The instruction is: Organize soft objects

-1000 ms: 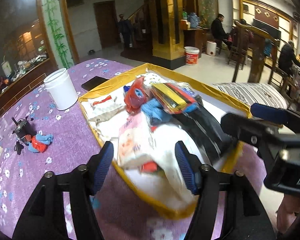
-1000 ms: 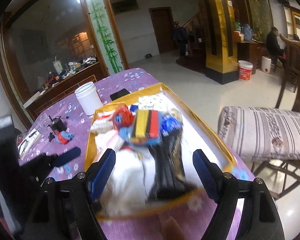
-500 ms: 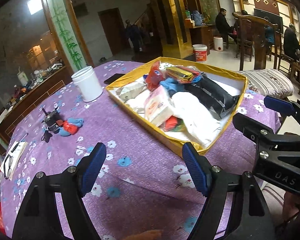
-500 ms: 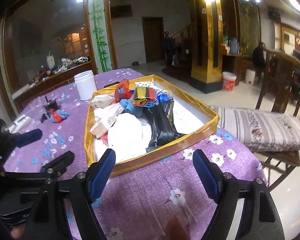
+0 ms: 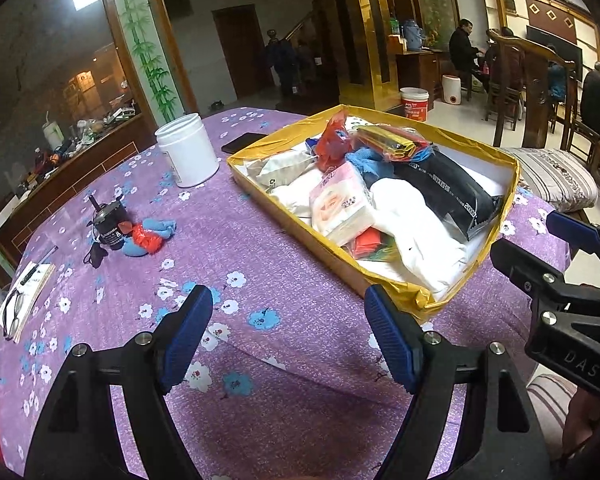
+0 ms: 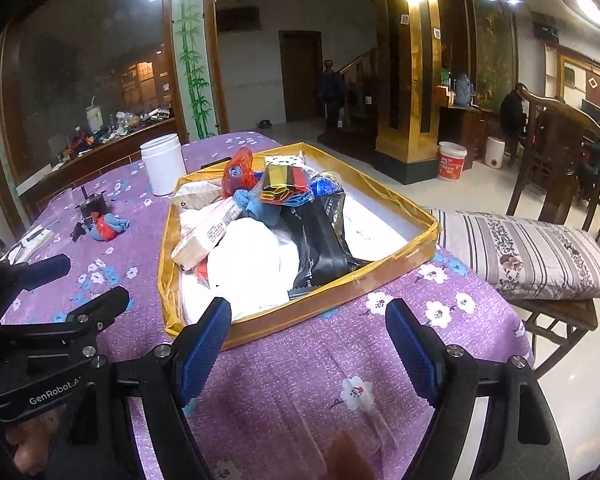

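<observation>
A shallow gold-rimmed box (image 5: 300, 222) (image 6: 380, 276) on the purple flowered tablecloth holds a heap of soft things: a pink tissue pack (image 5: 342, 208), a white bag (image 5: 416, 236) (image 6: 248, 264), a black packet (image 5: 444, 192) (image 6: 320, 236), a red bag (image 5: 334, 142) and a blue cloth (image 5: 360, 162). A blue and red soft item (image 5: 148, 236) (image 6: 108, 226) lies apart at the left. My left gripper (image 5: 288, 334) is open and empty, short of the box's near corner. My right gripper (image 6: 308, 344) is open and empty in front of the box.
A white jar (image 5: 188, 148) (image 6: 162, 164) stands left of the box, a black phone (image 5: 244, 142) behind it. A small black device (image 5: 110, 226) sits by the soft item. A notebook with glasses (image 5: 24, 296) lies at the far left. A cushioned chair (image 6: 532, 256) stands right of the table.
Both grippers have pulled back from over the box toward the table's near edge, so the box now looks farther away. Both stay open and empty.
</observation>
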The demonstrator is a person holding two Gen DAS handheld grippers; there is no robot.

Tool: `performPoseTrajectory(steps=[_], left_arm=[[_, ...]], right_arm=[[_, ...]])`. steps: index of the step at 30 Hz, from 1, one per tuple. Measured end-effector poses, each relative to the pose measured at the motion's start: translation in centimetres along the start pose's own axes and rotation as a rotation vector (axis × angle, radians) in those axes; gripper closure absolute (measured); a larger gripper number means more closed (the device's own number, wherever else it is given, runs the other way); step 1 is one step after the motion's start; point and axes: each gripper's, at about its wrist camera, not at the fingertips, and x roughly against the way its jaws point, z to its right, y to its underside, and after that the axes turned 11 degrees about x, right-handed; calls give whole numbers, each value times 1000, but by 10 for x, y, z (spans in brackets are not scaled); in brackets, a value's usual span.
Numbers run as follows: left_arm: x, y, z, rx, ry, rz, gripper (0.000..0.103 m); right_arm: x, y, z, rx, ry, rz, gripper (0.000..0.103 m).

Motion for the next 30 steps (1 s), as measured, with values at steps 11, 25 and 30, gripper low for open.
performPoseTrajectory(steps=[11,25,30], left_arm=[[3,-1,0,1,24,2,25],[2,-2,-3,3,-4,-5,25],[1,-2,-3,3,-7,0,25]], right_arm=[[1,-2,2,-6,5,14,22],[-2,-3,5,-20,15,0,22],[-3,-3,6,-22,14,-1,22]])
